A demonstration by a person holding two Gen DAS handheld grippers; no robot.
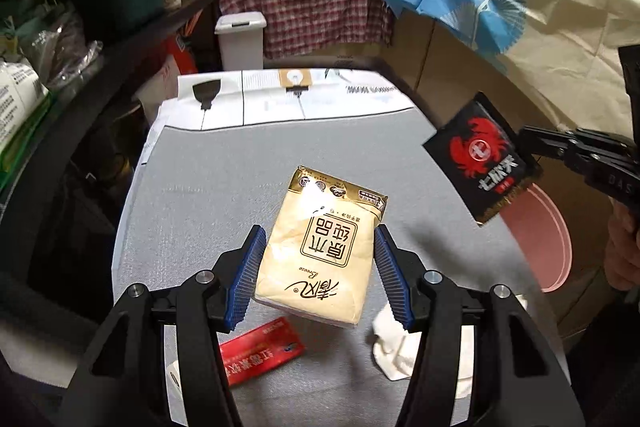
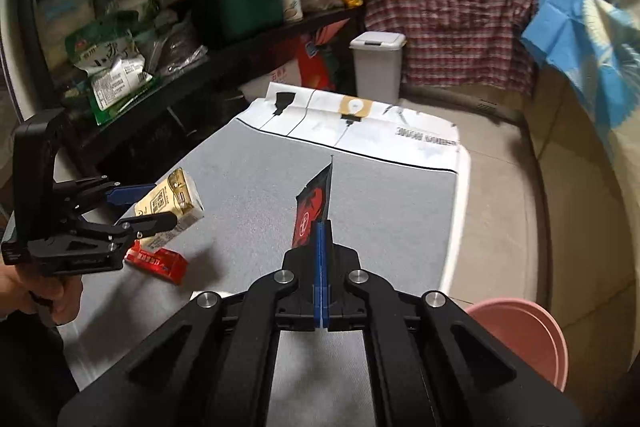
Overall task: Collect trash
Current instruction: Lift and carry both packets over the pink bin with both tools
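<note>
My left gripper point(image 1: 320, 267) is shut on a beige tissue pack point(image 1: 320, 247) and holds it above the grey table point(image 1: 208, 195); it also shows in the right wrist view point(image 2: 172, 207). My right gripper point(image 2: 322, 231) is shut on a black packet with a red crab logo point(image 2: 314, 207), held edge-on above the table; the packet shows at the right of the left wrist view point(image 1: 482, 159). A red packet point(image 1: 260, 355) and a crumpled white tissue point(image 1: 394, 347) lie on the table under the left gripper.
A pink basin point(image 2: 524, 339) sits beside the table's right edge, below table level. A white lidded bin point(image 2: 378, 63) stands beyond the far end. Dark shelves point(image 2: 160, 39) full of goods run along the left. A printed white sheet point(image 2: 360, 131) covers the table's far end.
</note>
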